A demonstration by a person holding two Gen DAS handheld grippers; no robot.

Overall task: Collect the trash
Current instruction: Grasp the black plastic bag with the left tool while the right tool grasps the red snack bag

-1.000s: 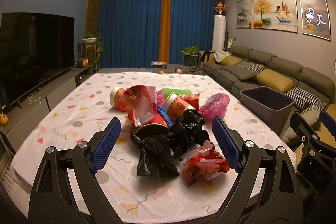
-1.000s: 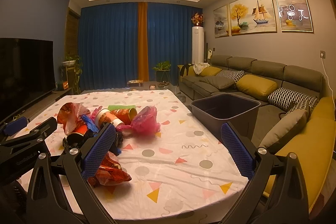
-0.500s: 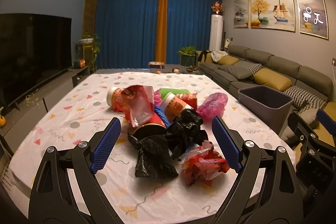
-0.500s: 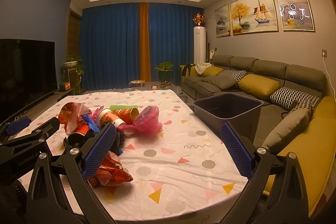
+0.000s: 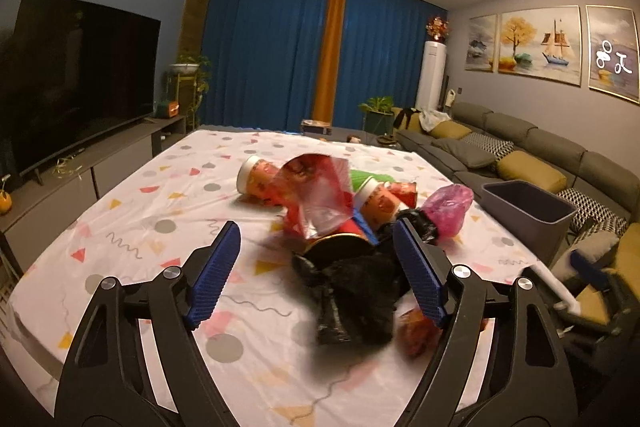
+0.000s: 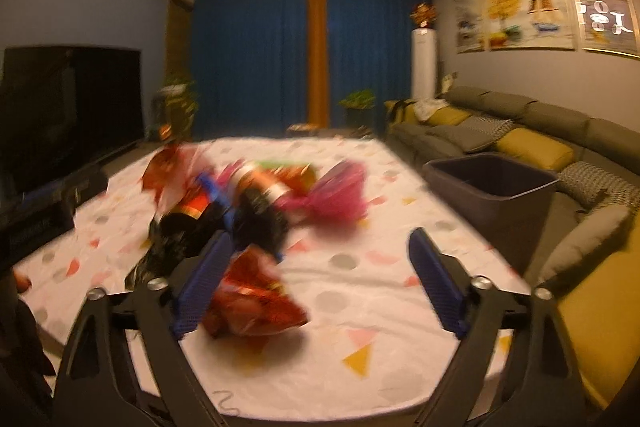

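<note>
Trash pile (image 5: 352, 227) mid-table (image 5: 160, 211), bin (image 5: 524, 211) beside. Bags look light, crinkly, slippery; I'd pinch bunched black bag (image 5: 356, 291). Left gripper (image 5: 320, 275) and right gripper (image 6: 320, 279) spread wide, empty.

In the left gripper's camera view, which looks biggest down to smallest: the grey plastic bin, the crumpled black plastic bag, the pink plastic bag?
1. Crumpled black plastic bag, though it lies nearest the camera, which inflates it.
2. Grey plastic bin, farther off, so probably larger in reality.
3. Pink plastic bag, clearly smallest.
</note>
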